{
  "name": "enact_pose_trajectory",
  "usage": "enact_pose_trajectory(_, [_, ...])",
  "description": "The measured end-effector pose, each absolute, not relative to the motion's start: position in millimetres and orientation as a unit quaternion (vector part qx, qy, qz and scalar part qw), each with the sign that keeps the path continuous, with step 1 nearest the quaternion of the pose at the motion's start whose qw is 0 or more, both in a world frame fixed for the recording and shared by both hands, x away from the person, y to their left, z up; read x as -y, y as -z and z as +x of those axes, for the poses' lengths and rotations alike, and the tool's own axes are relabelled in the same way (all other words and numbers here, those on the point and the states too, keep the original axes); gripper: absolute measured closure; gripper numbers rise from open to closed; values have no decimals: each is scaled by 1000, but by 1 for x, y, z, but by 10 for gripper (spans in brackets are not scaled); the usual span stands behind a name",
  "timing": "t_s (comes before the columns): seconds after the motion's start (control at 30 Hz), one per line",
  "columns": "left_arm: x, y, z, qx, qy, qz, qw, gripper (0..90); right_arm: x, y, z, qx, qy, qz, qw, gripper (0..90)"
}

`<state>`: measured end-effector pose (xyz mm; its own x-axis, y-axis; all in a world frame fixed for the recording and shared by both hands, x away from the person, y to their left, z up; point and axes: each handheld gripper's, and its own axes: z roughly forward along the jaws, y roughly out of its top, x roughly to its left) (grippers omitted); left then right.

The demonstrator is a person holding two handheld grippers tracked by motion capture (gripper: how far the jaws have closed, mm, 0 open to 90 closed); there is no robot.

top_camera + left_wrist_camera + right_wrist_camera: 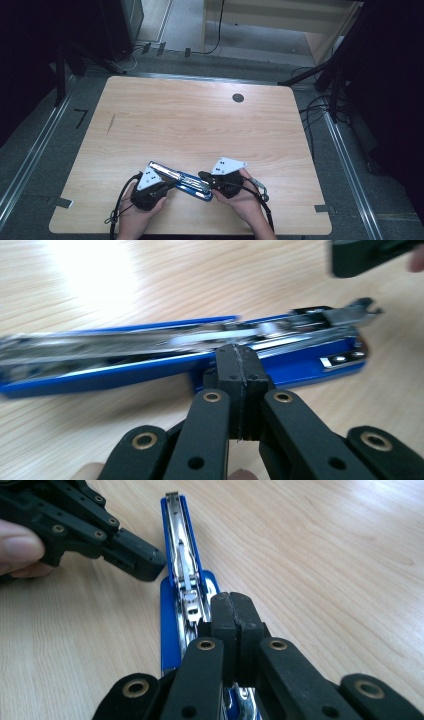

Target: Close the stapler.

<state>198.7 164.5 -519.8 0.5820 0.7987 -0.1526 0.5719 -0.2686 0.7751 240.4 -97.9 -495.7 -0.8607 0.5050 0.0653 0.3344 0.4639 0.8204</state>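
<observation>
Blue stapler (184, 180) lying opened out flat on the wooden table (200, 120), near the front edge, betw. the two hands. Long, slim thing: blue plastic base w/ a shiny metal staple channel running down its length, a silver rail exposed along the top. In the left gripper view it (300, 367) stretches across the frame, left part blurred, blue base underneath, chrome parts on top, a small metal plate at the right end of the base. In the right gripper view it (182, 580) runs straight away from the camera, metal track clear down the middle, blue edges either side.

Left gripper (165, 186) sits at the stapler's near-left side in the high view, tips angled in toward its middle. Jaws clenched tight, pads pressed together w/ nothing betw. them; from its own camera the closed tips (239, 380) are right at the stapler's near edge, touching or not, can't tell.

Right gripper (206, 177) comes in from the right end, jaws also squeezed together, empty. Its closed tips (233, 615) are over the stapler's near end, right on the metal track, contact unclear. The left gripper's black tip (142, 560) shows there too, just beside the stapler's left edge further along.
</observation>
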Motion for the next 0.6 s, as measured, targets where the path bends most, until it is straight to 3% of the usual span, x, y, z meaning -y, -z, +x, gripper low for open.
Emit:
enact_pose_trajectory(0.3, [-197,523,208,-479,-121,769,404,900,90,492,239,-846,-463,249,94,900])
enact_pose_trajectory(0.6, [-200,528,213,-497,-122,766,390,900,84,484,243,-835,-476,260,94,900])
